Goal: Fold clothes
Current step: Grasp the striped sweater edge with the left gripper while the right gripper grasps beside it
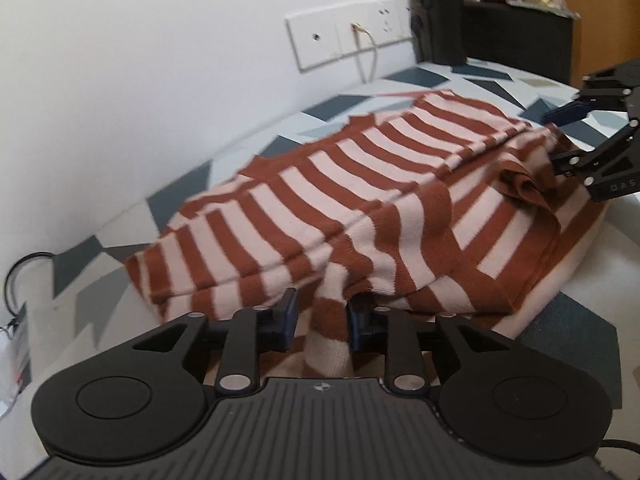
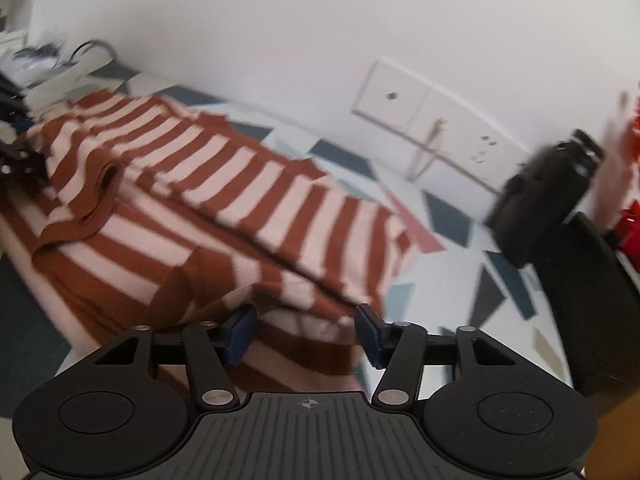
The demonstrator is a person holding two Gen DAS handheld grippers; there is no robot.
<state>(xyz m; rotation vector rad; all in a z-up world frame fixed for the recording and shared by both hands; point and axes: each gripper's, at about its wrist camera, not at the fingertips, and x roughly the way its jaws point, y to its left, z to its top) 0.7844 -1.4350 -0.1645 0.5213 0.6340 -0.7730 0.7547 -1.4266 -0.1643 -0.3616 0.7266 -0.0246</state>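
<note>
Nearby, a black flask point(image 1: 442, 16) and a white wall socket panel point(image 1: 352, 38) stood behind the desk point(image 1: 400, 80). On its geometric-patterned cloth lay the half-folded rust-and-cream striped knit sweater point(image 1: 360, 184); the left tool point(image 1: 322, 318) pinched its hem, while the right tool point(image 2: 306, 334) stood open around another edge.

1. Soft, even daylight filled both views; the white wall point(image 1: 160, 60) looked bright without glare.
2. Fisheye bending darkened the corners.
3. The right wrist view was motion-blurred, worst at 3 o'clock around the black bottle point(image 2: 540, 196).
</note>
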